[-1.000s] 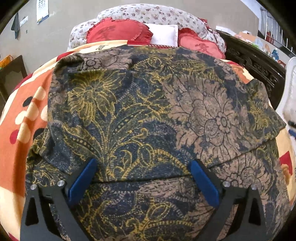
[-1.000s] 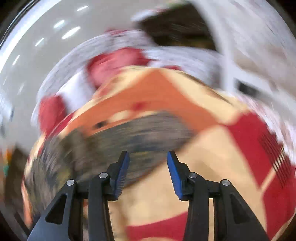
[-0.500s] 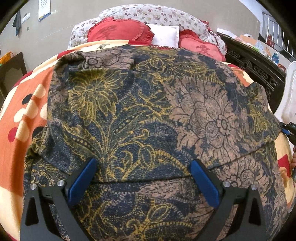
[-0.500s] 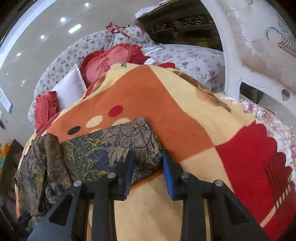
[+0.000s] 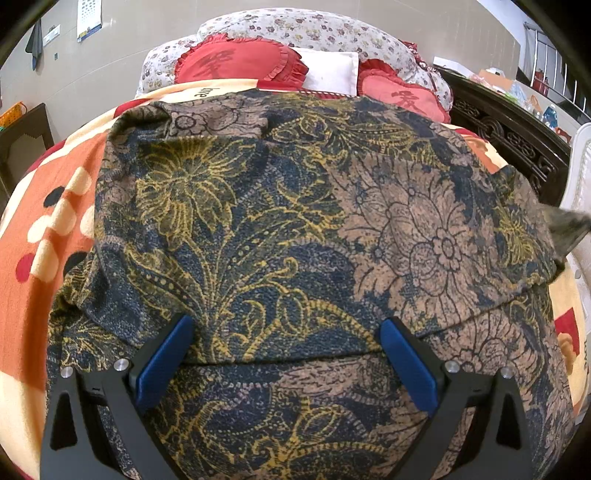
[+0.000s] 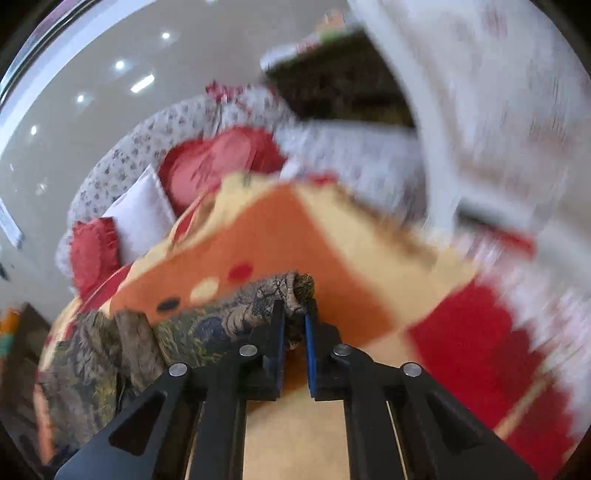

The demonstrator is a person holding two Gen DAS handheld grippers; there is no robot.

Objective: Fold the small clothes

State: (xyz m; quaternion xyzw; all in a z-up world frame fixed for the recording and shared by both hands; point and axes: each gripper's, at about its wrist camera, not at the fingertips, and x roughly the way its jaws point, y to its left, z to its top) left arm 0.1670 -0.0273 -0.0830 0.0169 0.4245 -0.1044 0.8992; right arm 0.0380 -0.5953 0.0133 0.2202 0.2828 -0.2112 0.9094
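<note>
A dark blue, brown and gold floral garment [image 5: 295, 229] lies spread on an orange, cream and red blanket [image 5: 44, 229]. My left gripper [image 5: 284, 328] is open, its blue fingers [image 5: 162, 362] resting on the cloth near a fold edge. In the right wrist view my right gripper [image 6: 294, 314] is shut on a corner of the same garment [image 6: 295, 288] and holds it lifted above the blanket [image 6: 332, 251]. That lifted corner shows blurred at the right edge of the left wrist view [image 5: 567, 225].
Red heart cushions [image 5: 236, 61], a white pillow [image 5: 328, 72] and a floral bolster [image 5: 314, 27] lie at the head of the bed. A dark carved wooden frame [image 5: 513, 140] runs along the right. White furniture [image 6: 480, 92] stands beyond the bed's edge.
My right gripper has closed on the garment's corner and lifted it; the view is blurred by motion. The left gripper stays open and still on the cloth.
</note>
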